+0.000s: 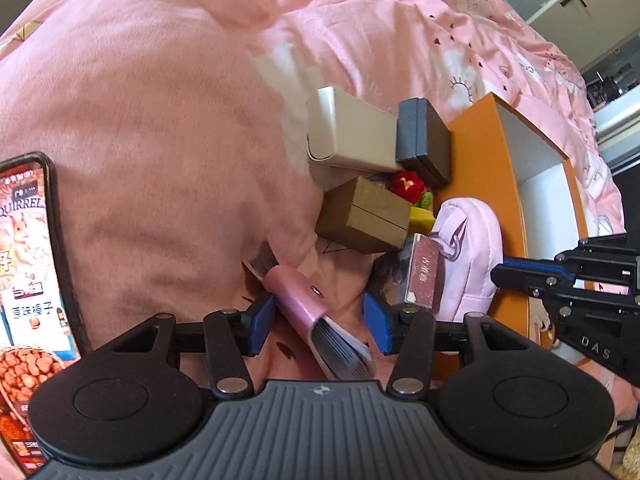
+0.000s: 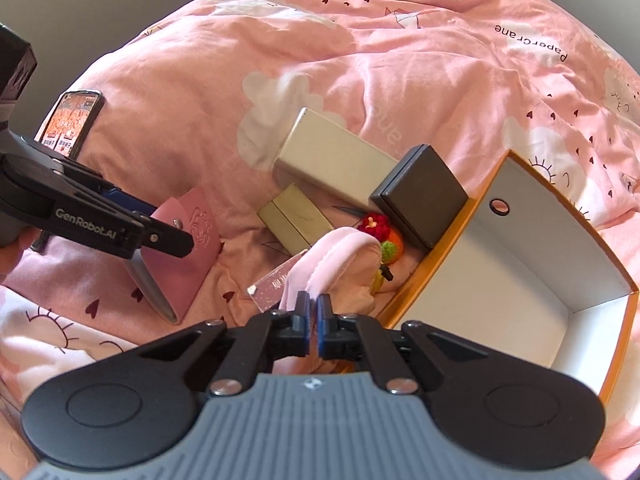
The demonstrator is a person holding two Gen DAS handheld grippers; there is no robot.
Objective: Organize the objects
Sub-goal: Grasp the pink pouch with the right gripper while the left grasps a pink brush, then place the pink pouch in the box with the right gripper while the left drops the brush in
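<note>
Surface: a bed covered by a rumpled pink quilt (image 2: 400, 64) printed with white clouds, small dark hearts and the words "PaperCrane".
Room: a grey wall showed past the bed; cupboard fronts (image 1: 576, 4) at the top right of the left wrist view were blurred and hard to read.
Orange box (image 2: 448, 256): open, white inside, lying on the bed at the right; its near end was cut off by the right gripper's body.
Pile beside the box: a long beige case (image 2: 332, 160), a dark grey box (image 2: 420, 196) leaning on the orange box's rim, a gold box (image 2: 294, 220), and a red, orange and green knitted toy (image 2: 380, 232) half hidden among them.
Pink pouch (image 2: 340, 264): lying against the orange box, covering part of a small maroon card box (image 2: 272, 286).
Right gripper (image 2: 313, 312): jaws pressed nearly together, pinching the pouch's edge.
Pink card holder (image 1: 298, 296): on the quilt left of the pile, grey card edges sticking out both ends.
Left gripper (image 1: 320, 316): jaws spread wide on either side of the card holder; whether a pad touched it could not be told.
Phone (image 2: 70, 120): lit screen, lying far left on the quilt; in the left wrist view it was cut off by the frame edge.
</note>
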